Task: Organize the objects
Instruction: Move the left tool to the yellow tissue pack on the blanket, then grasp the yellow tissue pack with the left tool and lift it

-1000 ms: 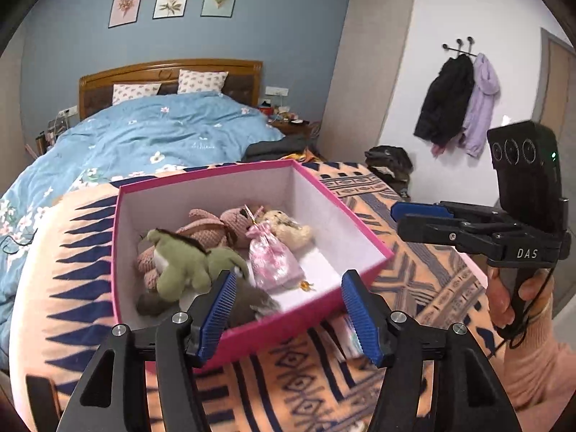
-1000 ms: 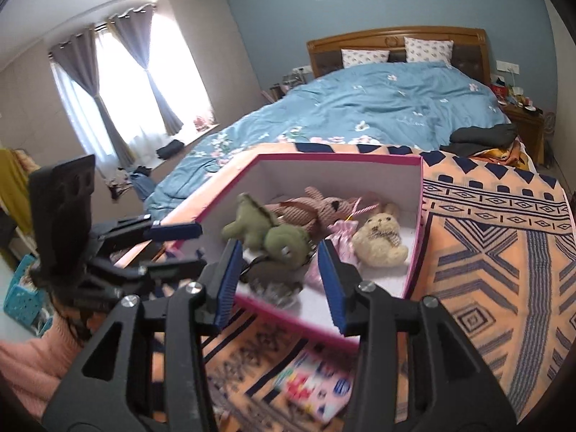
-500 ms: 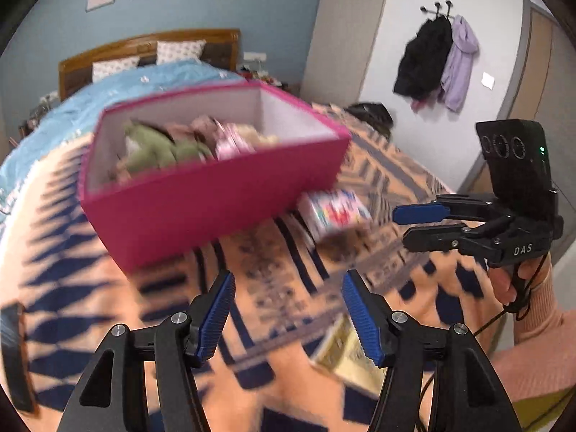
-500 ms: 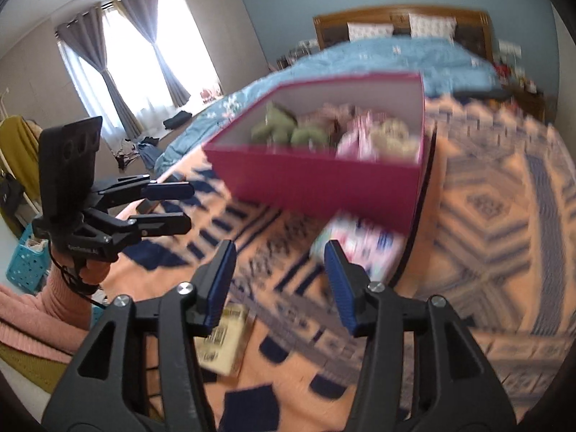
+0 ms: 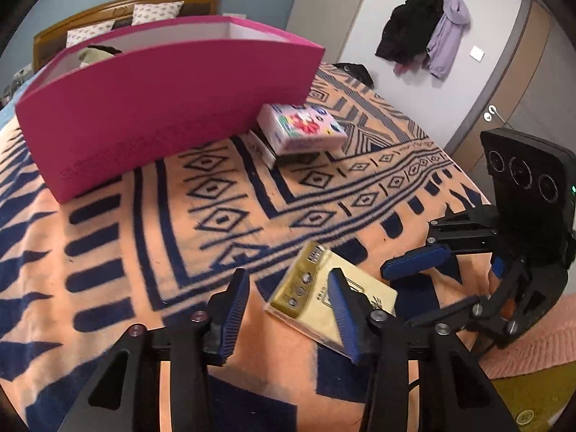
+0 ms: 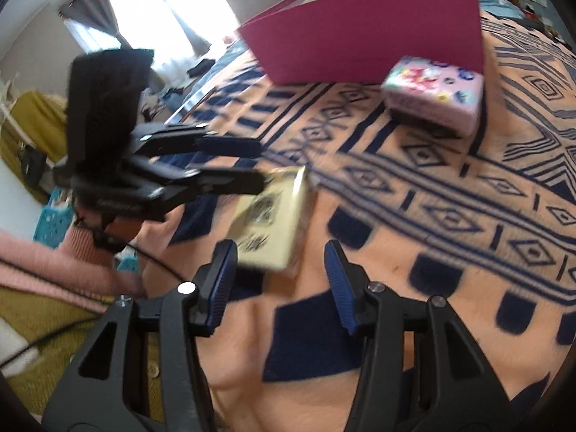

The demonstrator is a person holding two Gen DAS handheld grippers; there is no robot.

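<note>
Yellow and flat, the tissue packet lies on the orange-and-navy patterned blanket near its front edge. The left hand-held gripper hangs low over it with its blue pads spread apart and nothing between them; its right pad covers part of the packet's face. The right hand-held gripper is also spread wide and empty, with the packet just ahead of its left pad.

Farther back on the blanket sits a floral tissue pack, pink-white with coloured flowers, resting on top of another small box and just beside the near right corner of the pink box.

Only the left wrist view looks over the box rim, showing a green plush toy inside; the right wrist view shows just the box's outer wall. The left wrist view also catches the right hand-held gripper from the side, low by the packet, while the right wrist view shows the left one blurred, its fingers reaching over the packet's far end.

Left view: wooden headboard with pillows, coats on wall hooks, a door. Right view: bright window with grey curtains and a turquoise basket on the floor.
</note>
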